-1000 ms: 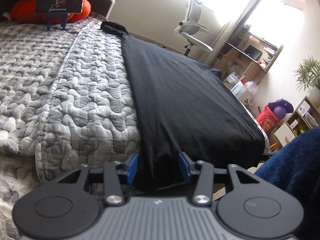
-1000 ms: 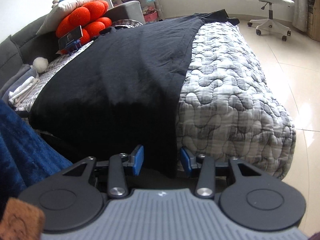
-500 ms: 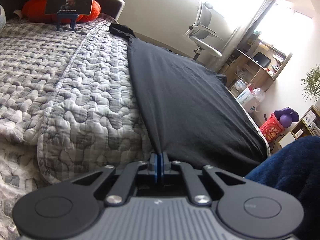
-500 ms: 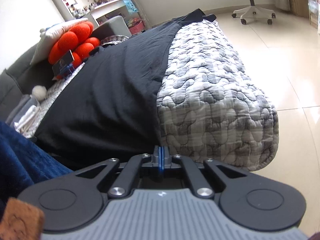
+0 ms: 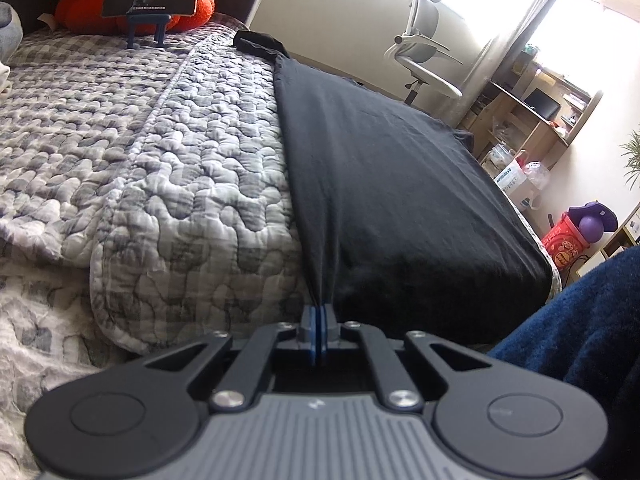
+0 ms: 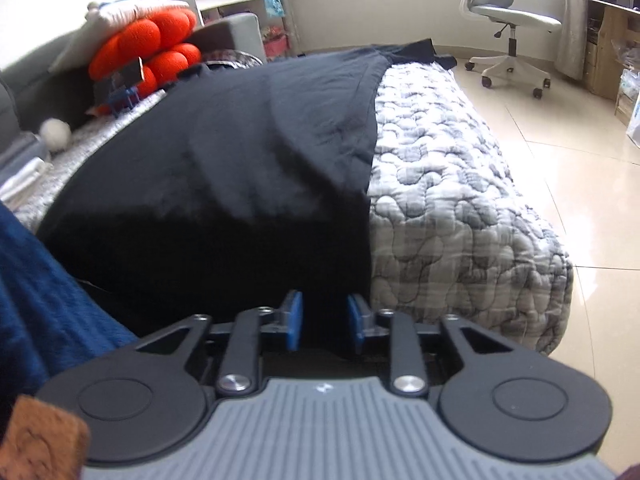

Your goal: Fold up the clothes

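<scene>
Left wrist view: the left hand-held gripper (image 5: 319, 330) pinches the hem corner of a soft, light black garment (image 5: 384, 184) spread on the bed (image 5: 168, 168); right hand-held gripper (image 6: 323, 322) gapes around the opposite corner.

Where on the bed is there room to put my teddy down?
Bare quilt lies left of the black garment, between it and the phone stand. In the right wrist view, a bare strip runs between the garment and the bed's floor-side edge. The head end is crowded: orange cushion and white ball.
</scene>
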Demonstrator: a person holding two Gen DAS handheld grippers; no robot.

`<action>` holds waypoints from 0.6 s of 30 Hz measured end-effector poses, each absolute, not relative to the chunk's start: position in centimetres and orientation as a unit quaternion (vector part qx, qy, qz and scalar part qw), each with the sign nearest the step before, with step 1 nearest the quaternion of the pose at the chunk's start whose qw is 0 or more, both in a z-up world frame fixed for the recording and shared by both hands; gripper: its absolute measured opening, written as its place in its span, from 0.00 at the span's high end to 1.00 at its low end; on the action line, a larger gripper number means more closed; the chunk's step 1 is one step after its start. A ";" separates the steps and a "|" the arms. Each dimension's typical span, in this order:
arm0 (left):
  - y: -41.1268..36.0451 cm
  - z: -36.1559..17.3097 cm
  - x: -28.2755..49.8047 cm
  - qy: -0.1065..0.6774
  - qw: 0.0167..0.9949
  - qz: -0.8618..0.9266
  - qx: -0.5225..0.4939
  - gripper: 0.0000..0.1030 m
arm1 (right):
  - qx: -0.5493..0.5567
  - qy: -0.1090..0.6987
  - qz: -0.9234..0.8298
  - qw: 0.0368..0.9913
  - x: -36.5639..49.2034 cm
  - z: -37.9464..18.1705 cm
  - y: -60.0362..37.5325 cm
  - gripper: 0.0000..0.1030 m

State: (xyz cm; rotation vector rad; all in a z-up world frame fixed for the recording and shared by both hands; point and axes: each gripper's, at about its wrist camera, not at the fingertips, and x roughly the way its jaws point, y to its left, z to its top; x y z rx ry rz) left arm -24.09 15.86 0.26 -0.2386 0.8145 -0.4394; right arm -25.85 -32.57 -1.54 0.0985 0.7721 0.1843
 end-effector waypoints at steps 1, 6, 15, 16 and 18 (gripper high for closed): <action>15.8 0.2 -24.1 0.393 0.888 -0.210 -0.114 0.98 | 0.040 0.378 0.083 0.921 -25.6 -1.8 -32.3 0.60; 16.4 0.5 -24.3 0.393 0.887 -0.210 -0.120 0.97 | 0.019 0.379 0.056 0.924 -25.5 -2.0 -32.0 0.96; 17.4 0.6 -24.7 0.393 0.887 -0.205 -0.127 0.95 | 0.091 0.370 0.064 0.922 -26.9 0.0 -33.5 0.98; 17.4 0.6 -24.6 0.393 0.888 -0.204 -0.126 0.94 | 0.107 0.367 0.067 0.921 -27.2 0.3 -34.0 0.98; 17.4 0.5 -24.4 0.393 0.888 -0.205 -0.124 0.91 | 0.140 0.360 0.070 0.920 -27.9 1.0 -35.1 0.99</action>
